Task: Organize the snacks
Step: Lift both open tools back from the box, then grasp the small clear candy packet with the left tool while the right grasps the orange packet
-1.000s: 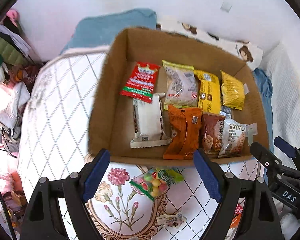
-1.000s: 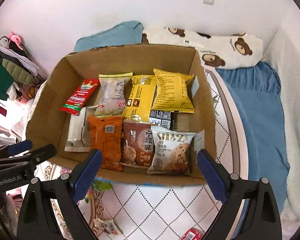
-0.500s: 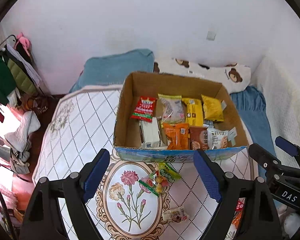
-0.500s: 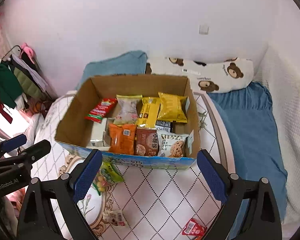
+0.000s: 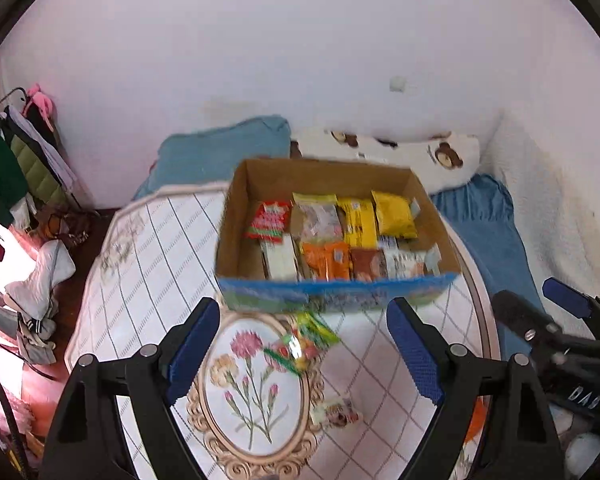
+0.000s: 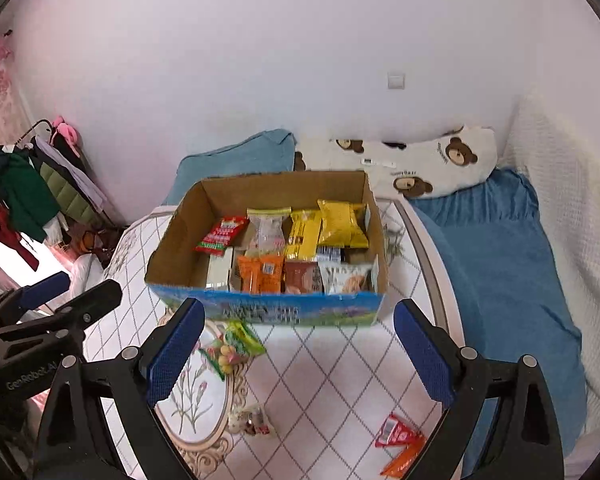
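Both hand-held grippers, left (image 5: 302, 354) and right (image 6: 296, 354), gape wide and hold nothing, near the box (image 6: 268, 312) edge, candy bag (image 6: 232, 346) between.

A white quilt (image 6: 340, 368) with diamond lines and pink flowers covers the bed. A blue blanket (image 6: 500, 272) lies on one side of it. By the white wall (image 6: 260, 60) rest a blue pillow (image 6: 236, 160) and a white pillow with brown bears (image 6: 428, 164), side by side. Clothes (image 6: 24, 196) hang on a rack in the corner. A small white switch (image 6: 396, 80) sits on the wall.
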{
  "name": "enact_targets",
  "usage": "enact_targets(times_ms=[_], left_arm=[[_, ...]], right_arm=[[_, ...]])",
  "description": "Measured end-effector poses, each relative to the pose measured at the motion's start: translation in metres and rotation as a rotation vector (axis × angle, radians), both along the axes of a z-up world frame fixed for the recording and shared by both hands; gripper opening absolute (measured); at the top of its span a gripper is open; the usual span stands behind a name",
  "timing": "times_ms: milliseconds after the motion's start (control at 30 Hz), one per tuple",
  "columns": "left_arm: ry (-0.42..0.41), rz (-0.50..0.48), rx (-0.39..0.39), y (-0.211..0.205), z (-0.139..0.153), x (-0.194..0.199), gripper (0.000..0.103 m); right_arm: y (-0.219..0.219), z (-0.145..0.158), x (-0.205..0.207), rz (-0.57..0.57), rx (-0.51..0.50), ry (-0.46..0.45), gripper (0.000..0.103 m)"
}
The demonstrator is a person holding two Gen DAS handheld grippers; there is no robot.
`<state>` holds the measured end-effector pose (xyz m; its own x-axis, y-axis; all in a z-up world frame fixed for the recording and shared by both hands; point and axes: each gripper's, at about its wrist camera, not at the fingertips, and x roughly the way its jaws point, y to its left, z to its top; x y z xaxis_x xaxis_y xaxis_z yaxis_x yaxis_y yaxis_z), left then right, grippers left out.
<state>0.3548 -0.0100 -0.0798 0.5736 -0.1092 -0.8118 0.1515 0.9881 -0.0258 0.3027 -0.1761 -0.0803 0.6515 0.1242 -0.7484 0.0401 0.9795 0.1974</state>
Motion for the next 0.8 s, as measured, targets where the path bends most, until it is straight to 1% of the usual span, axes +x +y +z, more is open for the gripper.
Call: enact_targets(times_ms=[67,167,233,300,367,467,533,567,600,633,667,700,767,800], left_arm=[[0.042,-0.013,0.011,-0.005,-0.016,-0.007,0.085],[0.118,-0.041,0.042,-0.015,-0.049,-0.019,0.085],[0.188,-0.076,0.079,-0.023,-0.079,-0.025,0.085],[0.233,-0.092,0.118,-0.029,-0.103,-0.028,0.085],[0.306,-0.123,0.153,-0.037,-0.135,-0.029,0.085],[0.374,-0.152,0.198,-0.045,-0.164,-0.032,0.085],[0.415,-0.173,0.215,-0.048,-0.181,-0.034,0.085],[0.431,-0.182,0.222,-0.049,-0.187,-0.035,0.085],[0.44,-0.189,0.228,-0.049,-0.191,-0.036,0.085],[0.447,-0.199,0.245,-0.05,-0.195,-0.038,0.085],[0.455,-0.206,0.256,-0.05,-0.199,-0.039,0.085],[0.464,-0.208,0.263,-0.049,-0.202,-0.04,0.085],[0.484,-0.205,0.266,-0.047,-0.208,-0.042,0.085],[0.494,-0.198,0.269,-0.044,-0.211,-0.042,0.085]], right_arm=[[-0.013,-0.013,-0.011,-0.025,0.027,0.028,0.098],[-0.041,-0.047,-0.03,-0.096,0.065,0.106,0.098],[-0.064,-0.079,-0.043,-0.153,0.104,0.183,0.098],[-0.084,-0.107,-0.053,-0.207,0.14,0.245,0.098],[-0.105,-0.135,-0.066,-0.258,0.171,0.304,0.098],[-0.131,-0.176,-0.086,-0.329,0.232,0.378,0.098],[-0.143,-0.202,-0.097,-0.346,0.276,0.4,0.097],[-0.147,-0.214,-0.101,-0.352,0.282,0.416,0.092],[-0.147,-0.221,-0.102,-0.348,0.286,0.423,0.077],[-0.149,-0.233,-0.105,-0.339,0.29,0.434,0.072],[-0.15,-0.241,-0.108,-0.359,0.283,0.447,0.071],[-0.152,-0.252,-0.112,-0.373,0.296,0.462,0.071],[-0.155,-0.276,-0.117,-0.398,0.367,0.512,0.071],[-0.154,-0.281,-0.118,-0.397,0.396,0.514,0.071]])
